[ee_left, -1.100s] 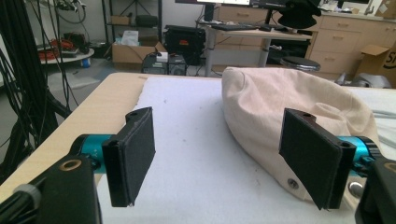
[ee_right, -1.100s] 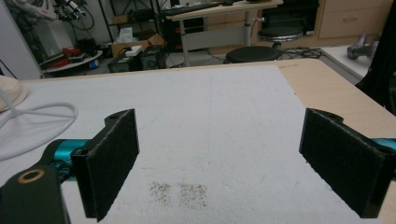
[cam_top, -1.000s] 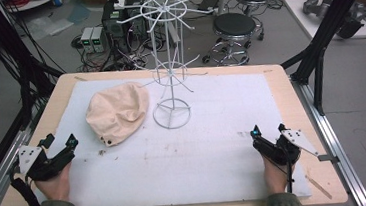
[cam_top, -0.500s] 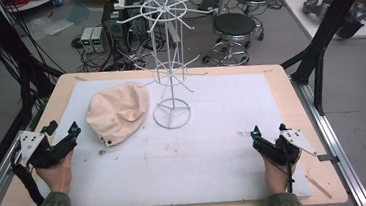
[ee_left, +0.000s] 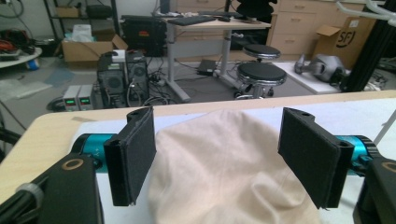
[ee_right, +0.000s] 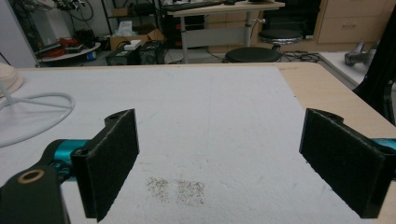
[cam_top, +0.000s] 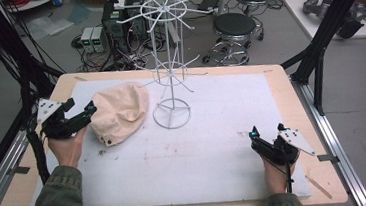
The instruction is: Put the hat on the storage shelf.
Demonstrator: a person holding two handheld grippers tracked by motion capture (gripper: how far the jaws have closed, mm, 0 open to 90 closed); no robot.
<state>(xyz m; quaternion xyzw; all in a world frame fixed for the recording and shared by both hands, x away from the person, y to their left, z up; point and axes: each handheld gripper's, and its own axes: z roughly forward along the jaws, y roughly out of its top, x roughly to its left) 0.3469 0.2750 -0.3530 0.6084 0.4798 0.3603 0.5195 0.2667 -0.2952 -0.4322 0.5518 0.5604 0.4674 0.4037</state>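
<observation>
A cream cloth cap [cam_top: 119,112] lies crumpled on the white mat, left of a white wire rack [cam_top: 167,59]. My left gripper [cam_top: 80,109] is open at the cap's left edge. In the left gripper view the cap [ee_left: 233,163] bulges up between the two spread black jaws, which stand apart from the cloth. My right gripper [cam_top: 266,131] rests open near the table's front right, with bare white mat [ee_right: 219,140] between its jaws. The rack's round base [ee_right: 32,114] shows at the left of the right gripper view.
The white mat [cam_top: 215,145] covers most of the wooden table [cam_top: 279,74]. Black frame struts [cam_top: 325,30] rise at both sides. Stools [cam_top: 234,28], computers [cam_top: 116,26] and cables stand on the floor beyond the far edge.
My left gripper has moved forward and to the right, from the table's front left up to the cap's left edge. The right gripper has stayed in place.
</observation>
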